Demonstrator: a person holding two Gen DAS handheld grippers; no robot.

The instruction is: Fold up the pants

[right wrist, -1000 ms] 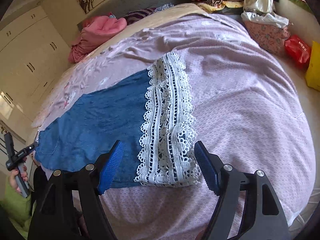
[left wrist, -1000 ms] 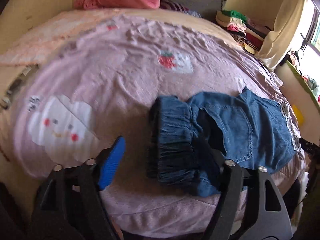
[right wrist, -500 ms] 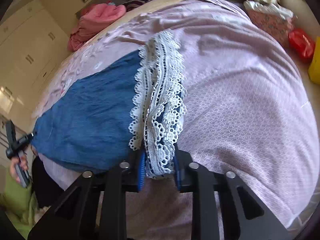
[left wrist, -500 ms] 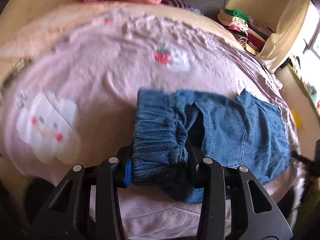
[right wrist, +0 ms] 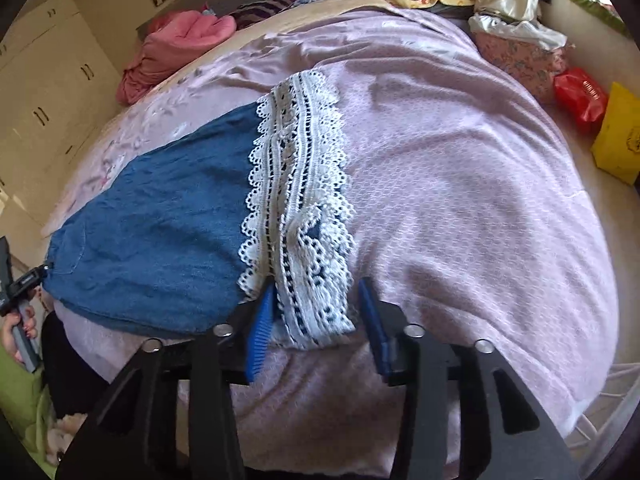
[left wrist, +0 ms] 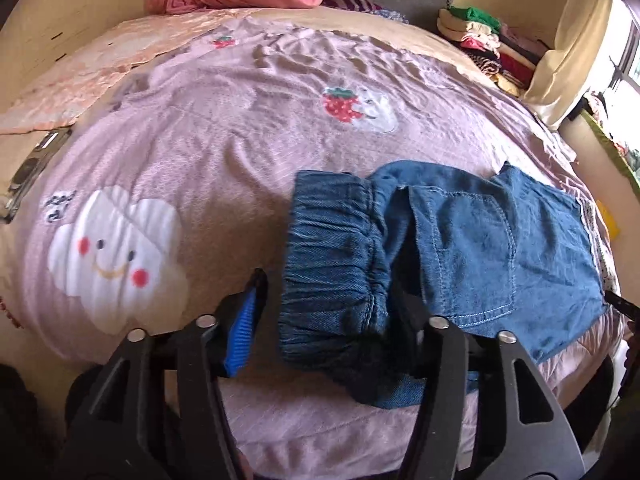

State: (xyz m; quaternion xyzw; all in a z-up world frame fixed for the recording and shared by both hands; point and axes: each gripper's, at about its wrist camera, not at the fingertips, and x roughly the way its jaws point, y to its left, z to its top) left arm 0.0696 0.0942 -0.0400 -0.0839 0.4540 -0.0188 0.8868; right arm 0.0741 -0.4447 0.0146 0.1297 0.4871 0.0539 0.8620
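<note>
Pants [left wrist: 460, 248] flat along bedspread [left wrist: 240, 140] near edge, waistband to lace hem | left gripper [left wrist: 328, 312] opening, astride waistband | right gripper [right wrist: 316, 316] opening, astride lace hem

The blue denim pants [left wrist: 460, 248] are seen as matt woven cloth with a gathered elastic waistband and a hem of white openwork lace [right wrist: 304, 208]. The pink bedspread [left wrist: 224, 152] is soft, finely textured cloth. Ribbed blue pads are fitted to matt black plastic jaws.
</note>
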